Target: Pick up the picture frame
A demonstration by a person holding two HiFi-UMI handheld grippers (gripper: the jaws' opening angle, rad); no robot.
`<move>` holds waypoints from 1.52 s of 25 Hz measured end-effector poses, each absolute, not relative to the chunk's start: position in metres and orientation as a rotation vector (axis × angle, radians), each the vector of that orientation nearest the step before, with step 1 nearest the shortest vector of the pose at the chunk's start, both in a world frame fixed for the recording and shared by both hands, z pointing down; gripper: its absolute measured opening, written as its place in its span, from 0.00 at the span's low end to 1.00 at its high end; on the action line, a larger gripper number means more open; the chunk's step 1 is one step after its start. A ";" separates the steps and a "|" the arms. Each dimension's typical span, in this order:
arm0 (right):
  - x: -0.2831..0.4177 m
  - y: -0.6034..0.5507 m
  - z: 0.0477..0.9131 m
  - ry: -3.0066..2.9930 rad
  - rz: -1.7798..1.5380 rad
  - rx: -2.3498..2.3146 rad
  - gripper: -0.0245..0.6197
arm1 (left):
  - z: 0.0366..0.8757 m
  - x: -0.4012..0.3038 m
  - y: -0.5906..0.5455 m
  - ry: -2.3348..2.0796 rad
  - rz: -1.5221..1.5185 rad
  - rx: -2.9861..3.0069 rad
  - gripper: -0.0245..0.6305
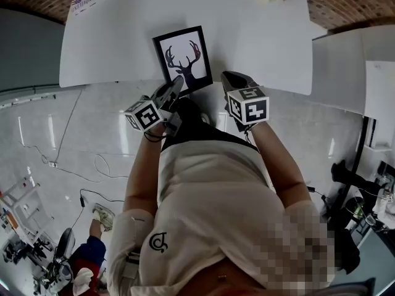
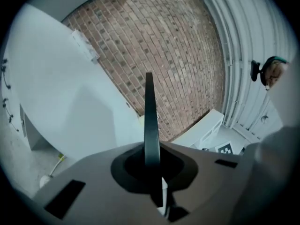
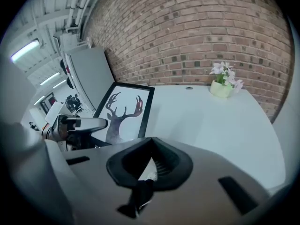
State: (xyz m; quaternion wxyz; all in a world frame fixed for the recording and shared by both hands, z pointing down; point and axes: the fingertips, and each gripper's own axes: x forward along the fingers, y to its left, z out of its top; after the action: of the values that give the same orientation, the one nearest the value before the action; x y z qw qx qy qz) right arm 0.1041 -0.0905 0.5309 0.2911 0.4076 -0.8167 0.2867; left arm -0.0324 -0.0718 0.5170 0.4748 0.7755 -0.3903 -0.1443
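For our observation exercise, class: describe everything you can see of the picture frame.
The picture frame is a thin rectangle with a black border, white ground and a dark deer-head silhouette with reddish antler patches. It is skewed over the white table's near edge, one corner past it. The left gripper is shut on its near edge; the right gripper, shut, is beside it, apart.

A small pot of pale flowers (image 3: 223,82) stands on the white table (image 3: 220,125) near the brick wall (image 3: 187,32).
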 end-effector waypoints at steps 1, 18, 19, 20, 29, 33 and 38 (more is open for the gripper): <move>0.100 -0.095 0.524 -2.208 0.759 1.090 0.05 | 0.508 -0.039 -0.077 -0.994 -0.343 1.923 0.07; 0.077 -0.139 0.363 -2.636 0.420 1.257 0.05 | 0.333 -0.081 -0.113 -1.534 -0.200 2.409 0.07; 0.077 -0.140 0.356 -2.654 0.403 1.262 0.05 | 0.325 -0.081 -0.114 -1.567 -0.180 2.441 0.07; 0.076 -0.141 0.349 -2.669 0.391 1.265 0.05 | 0.316 -0.081 -0.114 -1.600 -0.163 2.472 0.07; 0.069 -0.151 0.298 -2.763 0.202 1.311 0.05 | 0.245 -0.084 -0.113 -1.913 -0.086 2.665 0.07; 0.071 -0.154 0.283 -2.789 0.111 1.362 0.05 | 0.231 -0.093 -0.115 -1.993 -0.060 2.700 0.07; 0.074 -0.156 0.275 -2.819 0.045 1.365 0.05 | 0.229 -0.099 -0.118 -2.017 -0.033 2.704 0.07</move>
State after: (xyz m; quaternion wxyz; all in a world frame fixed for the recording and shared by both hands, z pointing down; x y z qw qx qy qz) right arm 0.0735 -0.1556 0.2751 0.0043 0.4358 -0.8999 0.0145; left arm -0.0991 -0.1178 0.2294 -0.1158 0.7962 -0.5938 -0.0097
